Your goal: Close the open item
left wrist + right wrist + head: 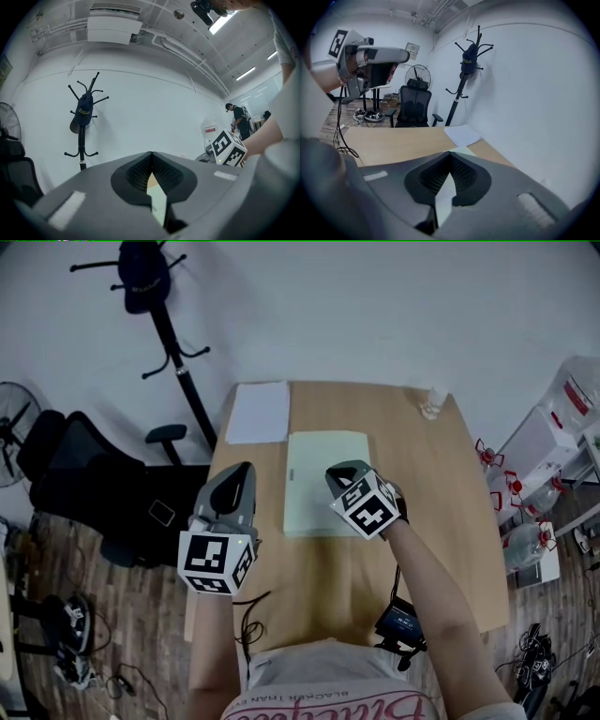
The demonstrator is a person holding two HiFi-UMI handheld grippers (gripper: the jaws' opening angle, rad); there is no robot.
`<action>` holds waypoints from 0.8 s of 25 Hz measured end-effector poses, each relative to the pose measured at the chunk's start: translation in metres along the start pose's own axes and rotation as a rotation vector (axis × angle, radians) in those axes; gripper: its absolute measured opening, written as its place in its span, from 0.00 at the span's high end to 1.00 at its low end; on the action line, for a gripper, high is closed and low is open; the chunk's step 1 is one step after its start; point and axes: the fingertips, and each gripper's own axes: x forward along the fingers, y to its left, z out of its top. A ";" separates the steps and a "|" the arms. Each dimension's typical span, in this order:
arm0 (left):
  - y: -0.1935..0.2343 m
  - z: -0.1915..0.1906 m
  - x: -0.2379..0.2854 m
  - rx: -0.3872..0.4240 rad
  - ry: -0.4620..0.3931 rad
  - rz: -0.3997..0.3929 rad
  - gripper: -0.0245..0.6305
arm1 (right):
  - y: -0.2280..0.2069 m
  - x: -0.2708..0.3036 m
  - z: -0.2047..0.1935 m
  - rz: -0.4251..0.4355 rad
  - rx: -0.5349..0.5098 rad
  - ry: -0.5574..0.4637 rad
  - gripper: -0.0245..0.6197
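A pale green flat folder [326,482] lies shut on the wooden table [441,512], near its middle. My left gripper [242,471] hovers over the table's left edge, left of the folder, jaws together and holding nothing. The right gripper [341,471] hangs above the folder's right half, also shut and empty. In the left gripper view the jaws [151,154] meet at the tip, with a sliver of the folder [158,202] showing behind them. The right gripper view shows its shut jaws [450,154] above the folder's corner [461,151].
A white sheet of paper [259,412] lies at the table's far left corner, and a small clear object [432,404] at the far right. A coat stand [164,315] and a black office chair [84,479] stand left of the table. Shelving with containers [553,456] stands to the right.
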 end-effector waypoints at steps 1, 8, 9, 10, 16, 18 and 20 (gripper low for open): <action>-0.001 0.001 0.000 0.001 -0.003 -0.002 0.94 | -0.001 -0.005 0.003 -0.011 0.000 -0.013 0.96; -0.005 0.004 0.002 -0.005 -0.015 -0.006 0.94 | -0.013 -0.044 0.014 -0.097 0.036 -0.113 0.96; -0.005 0.005 0.003 -0.007 -0.018 -0.005 0.94 | -0.015 -0.049 0.015 -0.108 0.051 -0.131 0.96; -0.005 0.005 0.003 -0.008 -0.021 -0.003 0.94 | -0.017 -0.055 0.016 -0.117 0.067 -0.149 0.96; -0.002 0.007 0.004 -0.020 -0.038 0.007 0.94 | -0.028 -0.082 0.027 -0.189 0.130 -0.251 0.96; -0.001 0.007 0.003 -0.019 -0.045 0.006 0.94 | -0.033 -0.093 0.029 -0.223 0.139 -0.274 0.96; -0.001 0.007 0.003 -0.012 -0.050 0.009 0.94 | -0.036 -0.104 0.032 -0.252 0.148 -0.298 0.96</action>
